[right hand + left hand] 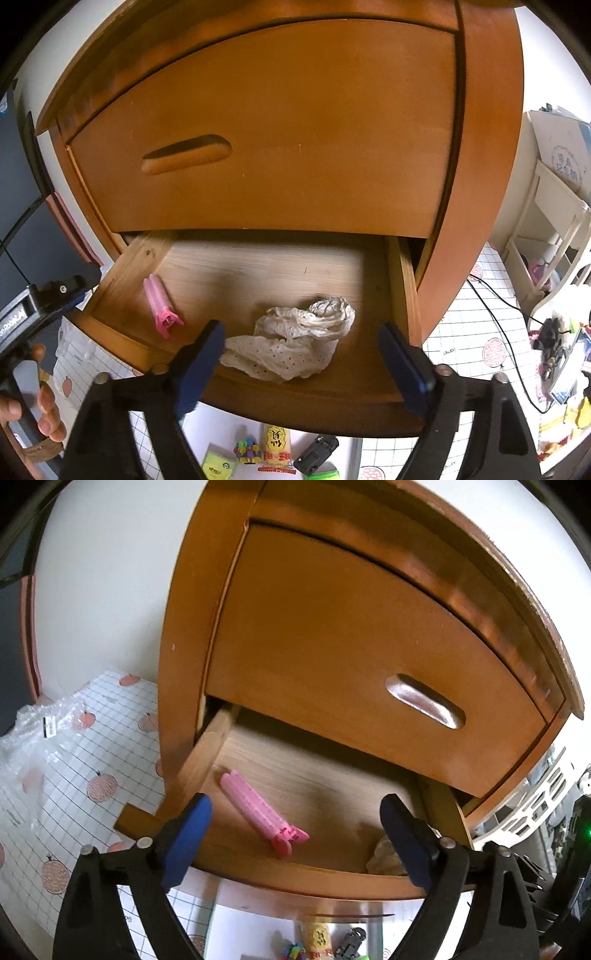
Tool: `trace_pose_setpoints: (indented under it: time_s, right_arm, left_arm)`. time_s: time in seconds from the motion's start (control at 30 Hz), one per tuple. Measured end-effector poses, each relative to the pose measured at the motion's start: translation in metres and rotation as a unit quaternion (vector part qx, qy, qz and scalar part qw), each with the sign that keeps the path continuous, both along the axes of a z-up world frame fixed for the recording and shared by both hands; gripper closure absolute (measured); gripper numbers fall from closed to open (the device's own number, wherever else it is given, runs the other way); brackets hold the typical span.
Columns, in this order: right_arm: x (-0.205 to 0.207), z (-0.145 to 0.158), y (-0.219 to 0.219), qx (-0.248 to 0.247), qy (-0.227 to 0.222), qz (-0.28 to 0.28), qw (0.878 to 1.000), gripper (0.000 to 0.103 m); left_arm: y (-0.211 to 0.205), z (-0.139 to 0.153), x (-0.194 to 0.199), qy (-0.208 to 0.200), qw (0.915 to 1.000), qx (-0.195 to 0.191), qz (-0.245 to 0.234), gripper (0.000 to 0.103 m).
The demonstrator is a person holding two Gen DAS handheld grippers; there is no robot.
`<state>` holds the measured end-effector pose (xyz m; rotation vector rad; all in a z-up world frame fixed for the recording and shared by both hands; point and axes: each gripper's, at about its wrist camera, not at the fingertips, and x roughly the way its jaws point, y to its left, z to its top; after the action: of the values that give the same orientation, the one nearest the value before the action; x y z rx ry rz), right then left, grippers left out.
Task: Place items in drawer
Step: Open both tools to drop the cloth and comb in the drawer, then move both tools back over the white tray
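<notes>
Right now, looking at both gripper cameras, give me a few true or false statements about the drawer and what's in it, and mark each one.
1. The lower drawer is pulled open. True.
2. A pink hair clip lies on the drawer floor. True.
3. The right gripper is clamped on the white lace cloth. False: its jaws stand open and the cloth lies loose in the drawer.
4. The upper drawer is open too. False: it is closed.
5. The left gripper holds nothing. True.
6. The clip rests on top of the cloth. False: they lie apart, clip toward the left side, cloth toward the right.
</notes>
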<state>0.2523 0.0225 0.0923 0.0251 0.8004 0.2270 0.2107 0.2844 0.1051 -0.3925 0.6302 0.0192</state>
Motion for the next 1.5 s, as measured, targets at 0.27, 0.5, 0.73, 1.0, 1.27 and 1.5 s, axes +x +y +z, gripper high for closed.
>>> trace_pose_setpoints:
  time_s: [0.27,0.5,0.73,1.0,1.27,1.5]
  right_arm:
    - [-0.008,0.003,-0.004,0.005,-0.011,-0.002,1.0,0.0]
    - [-0.02,0.011,-0.005,0.016,-0.023,-0.002,1.0,0.0]
    - [-0.049,0.017,-0.008,0.039,-0.038,0.011,0.998,0.0]
    - [-0.108,-0.007,-0.016,0.054,-0.058,0.014,0.997,0.0]
    - [-0.147,-0.086,-0.031,0.057,-0.002,-0.002,0.998,0.0]
    - [-0.159,-0.143,-0.035,0.036,0.046,-0.014,0.998,0.0]
  left_arm:
    - [0.0,0.006,-0.008,-0.029,0.9991,0.023,0.022,0.0]
    - [0.001,0.017,-0.03,-0.059,0.9973,0.026,0.034,0.0]
    - [-0.006,0.019,-0.066,-0.079,0.9958,0.026,0.037,0.0]
    - [-0.025,-0.025,-0.115,-0.053,0.9977,0.026,0.032,0.0]
    - [-0.038,-0.101,-0.135,0.023,0.9996,0.008,0.013,0.0]
    - [-0.047,-0.153,-0.137,0.071,0.9972,0.021,0.005,0.0]
